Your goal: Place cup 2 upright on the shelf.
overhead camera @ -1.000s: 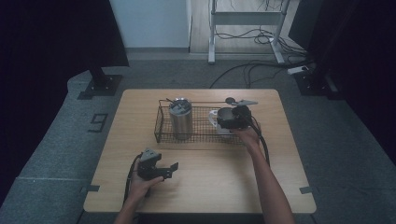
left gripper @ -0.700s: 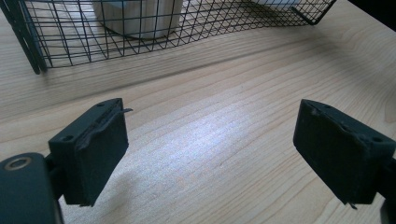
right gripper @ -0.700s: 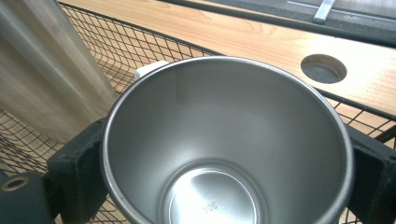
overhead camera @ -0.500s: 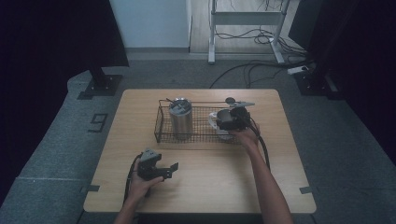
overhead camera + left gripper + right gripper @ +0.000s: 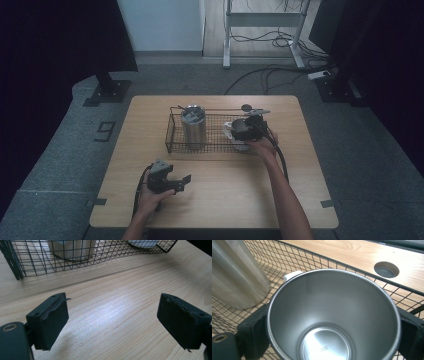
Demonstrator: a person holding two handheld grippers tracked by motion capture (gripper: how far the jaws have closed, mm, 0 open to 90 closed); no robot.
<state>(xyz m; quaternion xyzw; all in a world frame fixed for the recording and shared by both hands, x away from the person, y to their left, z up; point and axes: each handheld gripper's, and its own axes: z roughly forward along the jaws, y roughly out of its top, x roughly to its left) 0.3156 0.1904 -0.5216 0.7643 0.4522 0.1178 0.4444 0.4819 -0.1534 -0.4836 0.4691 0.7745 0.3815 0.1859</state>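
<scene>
Dim high view, glare on wood

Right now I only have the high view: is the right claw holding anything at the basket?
Observer: Yes, the right claw has a jaw pressed on each side of an open steel cup.
Operator: Anything inside it?
Observer: Nothing; its bare bottom shows.
Operator: And the left claw?
Observer: The left claw is open, with only table wood between its jaws; the wire basket lies ahead.
</scene>
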